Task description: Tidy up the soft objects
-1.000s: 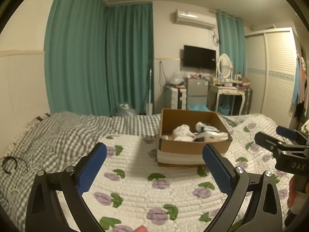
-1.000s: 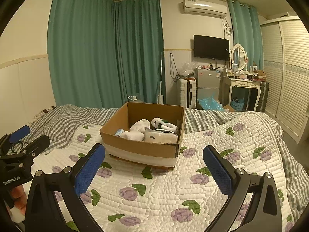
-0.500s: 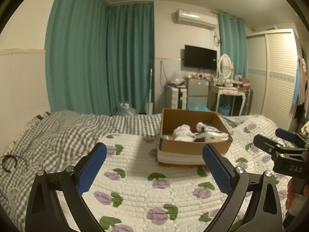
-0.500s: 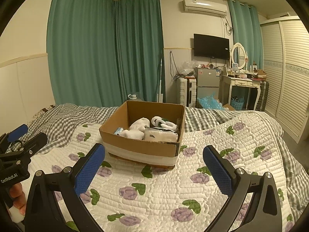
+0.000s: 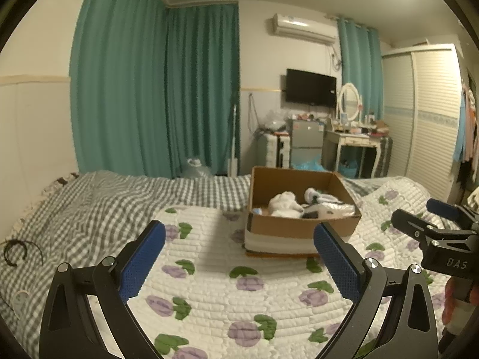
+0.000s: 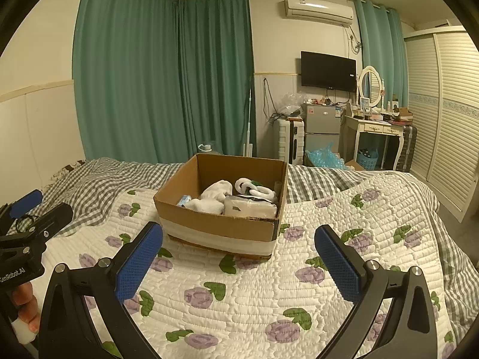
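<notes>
While both grippers hang wide apart and empty over the quilt, the soft things already sit in the cardboard box point(image 6: 220, 209).

Left gripper point(image 5: 239, 257) and right gripper point(image 6: 238, 258) hover side by side short of the box, jaws spread with nothing between them, as if squared up to it. White socks point(image 6: 214, 199), a looped white piece point(image 6: 254, 190) and a flat pale packet point(image 6: 250, 208) lie bunched inside, which would suit either a sorting about to go on or one finished. Floral quilt point(image 6: 269, 293) between grippers and box looks bare; only the near box wall stands in the way of reaching in.
</notes>
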A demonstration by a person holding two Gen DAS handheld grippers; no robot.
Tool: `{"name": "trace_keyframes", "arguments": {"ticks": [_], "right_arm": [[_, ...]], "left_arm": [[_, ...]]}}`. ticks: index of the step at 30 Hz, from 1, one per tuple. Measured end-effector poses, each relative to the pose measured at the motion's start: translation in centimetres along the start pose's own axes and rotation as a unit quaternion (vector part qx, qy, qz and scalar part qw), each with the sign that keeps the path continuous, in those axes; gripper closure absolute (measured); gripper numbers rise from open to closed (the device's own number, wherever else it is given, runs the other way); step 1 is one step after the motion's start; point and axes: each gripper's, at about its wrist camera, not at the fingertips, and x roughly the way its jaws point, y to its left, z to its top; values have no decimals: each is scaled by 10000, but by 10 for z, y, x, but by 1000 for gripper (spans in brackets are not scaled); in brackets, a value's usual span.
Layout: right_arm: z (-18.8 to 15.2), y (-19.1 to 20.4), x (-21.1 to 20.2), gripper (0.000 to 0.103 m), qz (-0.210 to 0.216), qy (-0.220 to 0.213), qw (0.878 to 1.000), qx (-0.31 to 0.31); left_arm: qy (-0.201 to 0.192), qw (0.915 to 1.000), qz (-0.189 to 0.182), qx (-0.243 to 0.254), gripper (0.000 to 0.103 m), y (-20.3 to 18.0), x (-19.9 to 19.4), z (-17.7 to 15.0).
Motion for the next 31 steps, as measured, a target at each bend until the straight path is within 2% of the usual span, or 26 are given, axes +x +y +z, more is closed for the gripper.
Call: {"name": "trace_keyframes", "arguments": {"ticks": [31], "right_arm": [[-2,1,1,1,34,61,10000,16]], "left_arm": [[19,10000,-5,36,2,1,-1,-2]]}}
